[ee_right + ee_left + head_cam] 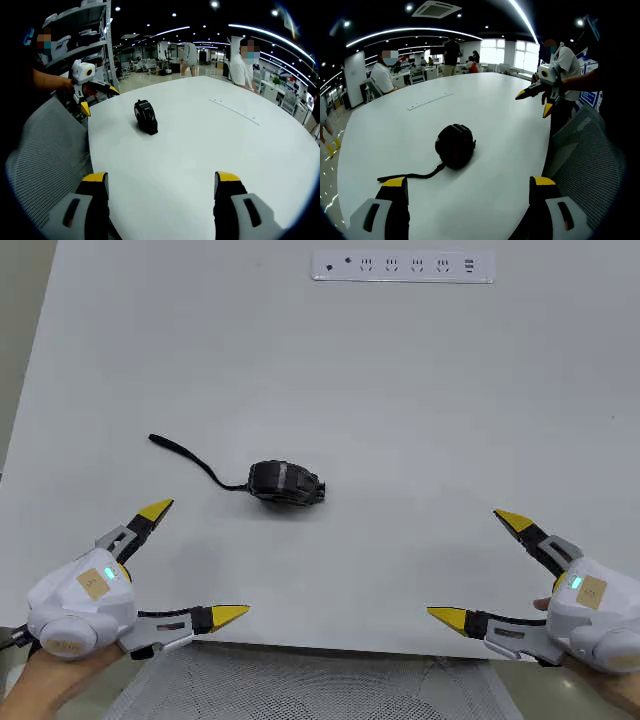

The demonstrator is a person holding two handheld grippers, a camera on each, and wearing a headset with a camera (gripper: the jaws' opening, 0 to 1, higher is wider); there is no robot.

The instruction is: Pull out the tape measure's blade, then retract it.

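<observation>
Left tool [197, 560] and right tool [475, 566] at near edge, jaws apart, empty, flanking tape [287, 483] lying mid counter [420, 390]. Likely staged: one pins, one pulls.

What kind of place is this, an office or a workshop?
Most likely an open-plan office: a large white table with a power strip, rows of desks and people behind it, and a mesh office chair.

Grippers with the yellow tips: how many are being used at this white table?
2. The left yellow-tipped white gripper is held at the white table's near left edge, the right gripper at its near right edge, both with jaws open.
</observation>
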